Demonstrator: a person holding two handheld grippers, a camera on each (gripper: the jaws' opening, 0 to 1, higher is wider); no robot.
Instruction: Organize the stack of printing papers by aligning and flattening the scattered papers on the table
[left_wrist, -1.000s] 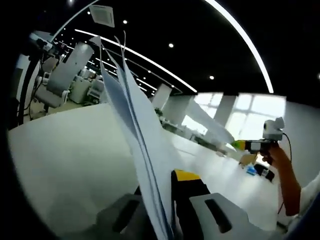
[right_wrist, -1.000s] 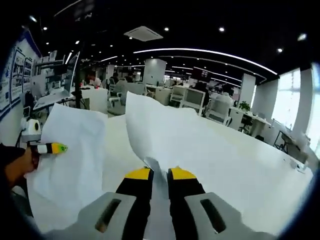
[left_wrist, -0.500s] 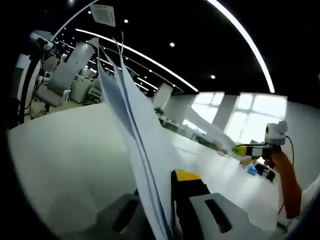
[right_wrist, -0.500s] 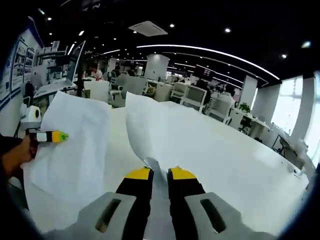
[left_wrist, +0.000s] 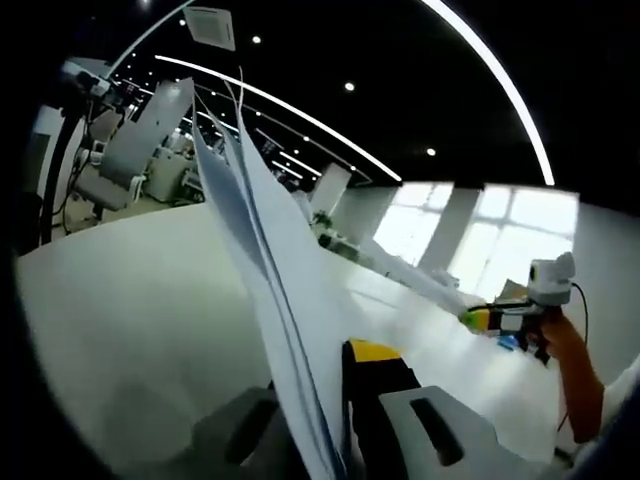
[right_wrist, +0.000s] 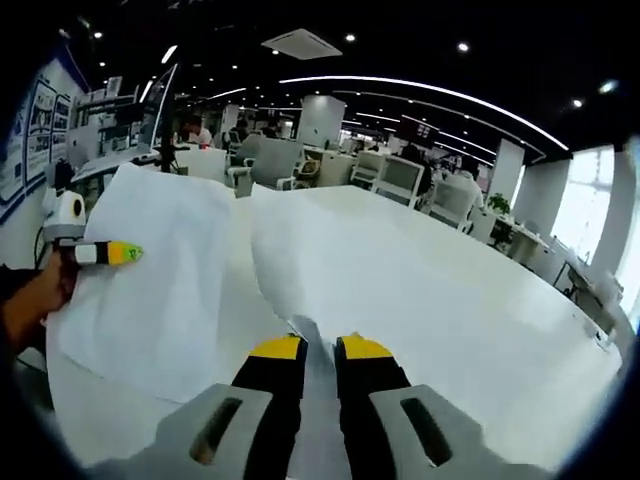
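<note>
In the left gripper view, my left gripper (left_wrist: 337, 352) is shut on several white paper sheets (left_wrist: 262, 225), seen edge-on and rising up-left; they hide its left jaw. The right gripper (left_wrist: 482, 318) comes in from the right, shut on a single sheet (left_wrist: 405, 266) that stretches toward the papers. In the right gripper view, my right gripper (right_wrist: 320, 347) is shut on the near corner of that wide white sheet (right_wrist: 400, 280). To the left, the left gripper (right_wrist: 112, 254) holds its papers (right_wrist: 165, 285) by their left edge. Both lots hang low over the white table (left_wrist: 120, 310).
A person's hand (right_wrist: 30, 300) holds the left gripper at the left edge; a forearm (left_wrist: 575, 375) shows behind the right gripper. Office chairs (right_wrist: 400, 180) and desks stand beyond the table's far edge. A monitor on a stand (left_wrist: 140, 135) rises at the far left.
Both views have tipped down a little. The right gripper has sunk lower in the left gripper view, and both lots of paper lie flatter toward the table. Both grips are unchanged.
</note>
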